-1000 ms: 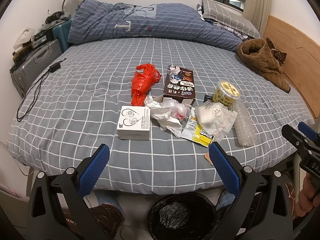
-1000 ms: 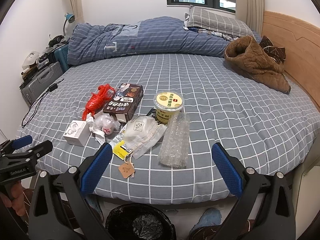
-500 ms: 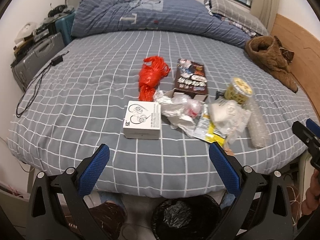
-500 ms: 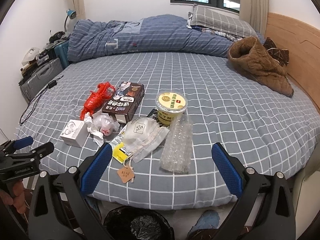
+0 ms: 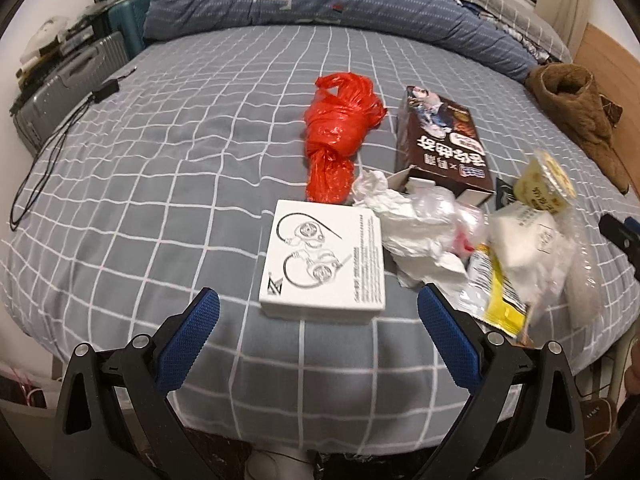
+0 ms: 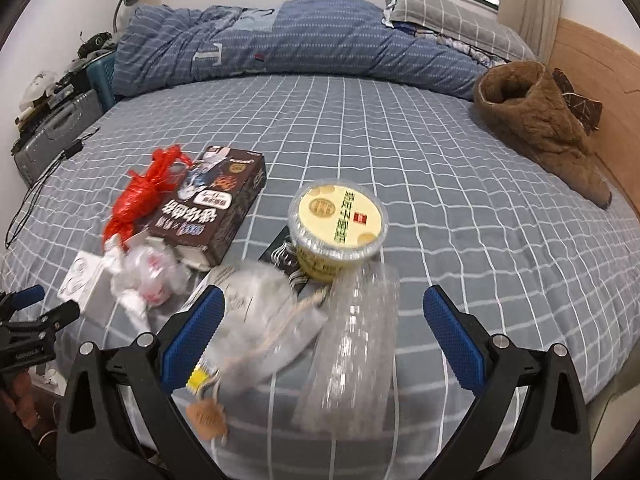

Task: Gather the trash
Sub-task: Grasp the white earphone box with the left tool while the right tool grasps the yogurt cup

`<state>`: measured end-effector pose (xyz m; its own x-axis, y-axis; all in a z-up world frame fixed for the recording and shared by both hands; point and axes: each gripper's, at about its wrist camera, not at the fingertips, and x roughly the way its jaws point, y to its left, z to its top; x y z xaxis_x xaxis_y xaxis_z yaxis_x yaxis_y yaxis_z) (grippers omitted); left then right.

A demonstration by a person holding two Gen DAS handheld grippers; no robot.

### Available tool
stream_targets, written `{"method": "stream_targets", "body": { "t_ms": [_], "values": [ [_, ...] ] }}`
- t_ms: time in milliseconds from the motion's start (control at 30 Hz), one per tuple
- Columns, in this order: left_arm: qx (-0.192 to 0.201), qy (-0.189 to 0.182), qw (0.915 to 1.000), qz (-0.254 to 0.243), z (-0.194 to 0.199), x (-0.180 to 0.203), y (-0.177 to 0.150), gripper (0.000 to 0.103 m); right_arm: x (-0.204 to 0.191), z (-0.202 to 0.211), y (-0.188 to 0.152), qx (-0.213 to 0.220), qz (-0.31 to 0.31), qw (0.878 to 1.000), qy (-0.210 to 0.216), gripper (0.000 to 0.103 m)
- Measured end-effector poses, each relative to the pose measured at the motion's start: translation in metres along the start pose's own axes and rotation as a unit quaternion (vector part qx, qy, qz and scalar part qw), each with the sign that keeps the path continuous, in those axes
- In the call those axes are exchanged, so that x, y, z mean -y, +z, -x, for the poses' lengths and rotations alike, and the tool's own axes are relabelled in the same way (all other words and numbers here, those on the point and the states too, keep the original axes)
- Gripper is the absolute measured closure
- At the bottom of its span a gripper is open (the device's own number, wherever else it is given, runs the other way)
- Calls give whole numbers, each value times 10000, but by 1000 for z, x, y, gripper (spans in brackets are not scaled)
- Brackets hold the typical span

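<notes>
Hovering over the near edge of the bed, both tongs gaping wide, nothing held. Left gripper has the white earphone box dead ahead, just past its tips, lying flat with its long axis running away from the tongs. Right gripper already straddles the clear plastic bottle, long axis also pointing away, yellow-lidded cup just beyond; each side looks set for its own pick.

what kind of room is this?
Most likely a bedroom: a bed with a grey checked sheet, a bunched blue duvet and a pillow by the window, plus a suitcase at the bedside.
</notes>
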<state>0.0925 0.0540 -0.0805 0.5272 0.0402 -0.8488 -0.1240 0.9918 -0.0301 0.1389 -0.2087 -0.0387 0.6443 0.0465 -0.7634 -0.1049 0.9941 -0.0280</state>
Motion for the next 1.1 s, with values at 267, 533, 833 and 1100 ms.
{"method": "stream_targets", "body": {
  "t_ms": [267, 533, 833, 1100],
  "values": [
    [-97, 19, 9999, -69, -25, 4, 10, 10, 11, -51, 30, -192, -59, 9998, 0, 7],
    [-236, -114, 9997, 8, -43, 5, 14, 23, 15, -84, 41, -418, -154, 9990, 67, 7],
    [-239, -99, 9997, 37, -47, 2, 16, 33, 11, -101, 49, -569, -180, 9982, 101, 13],
    [-218, -73, 9997, 65, -42, -2, 16, 34, 14, -104, 49, -621, -205, 9979, 29, 18]
  ]
}}
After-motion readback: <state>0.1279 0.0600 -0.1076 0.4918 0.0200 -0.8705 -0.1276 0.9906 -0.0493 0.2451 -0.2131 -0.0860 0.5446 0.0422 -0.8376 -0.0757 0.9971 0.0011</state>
